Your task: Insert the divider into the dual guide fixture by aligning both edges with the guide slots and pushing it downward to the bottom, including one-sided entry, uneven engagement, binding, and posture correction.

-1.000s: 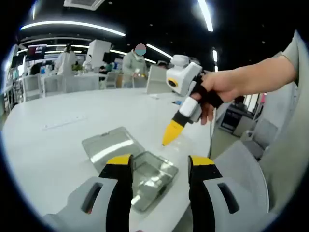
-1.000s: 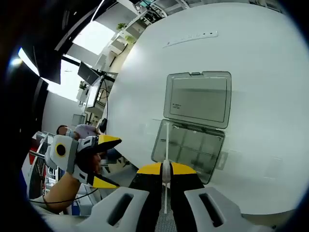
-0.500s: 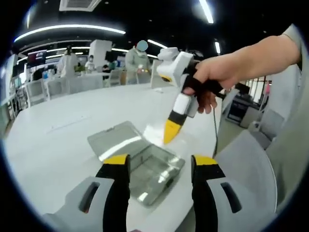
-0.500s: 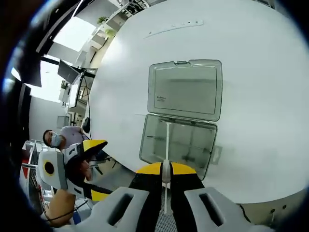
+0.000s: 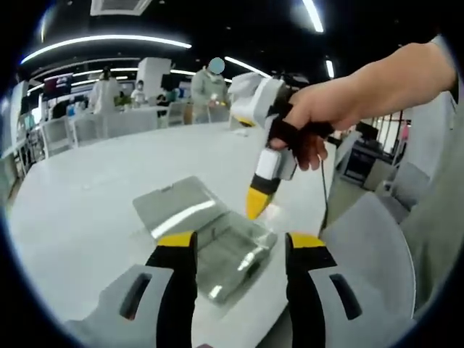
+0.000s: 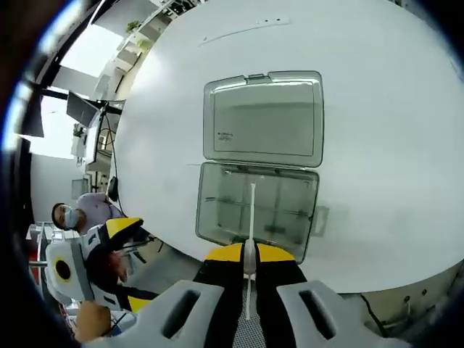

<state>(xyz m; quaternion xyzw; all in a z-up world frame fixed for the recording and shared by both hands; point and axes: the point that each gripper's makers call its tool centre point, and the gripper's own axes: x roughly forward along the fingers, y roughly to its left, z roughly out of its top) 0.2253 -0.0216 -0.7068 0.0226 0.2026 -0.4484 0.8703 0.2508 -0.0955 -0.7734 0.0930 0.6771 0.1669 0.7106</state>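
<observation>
1. Clear plastic box sits open on the white table ahead of the right claw, lid flat beyond, thin partitions inside.
2. Right claw clamps a thin divider edge-on over the box.
3. Left claw is spread, empty, box just ahead.
</observation>
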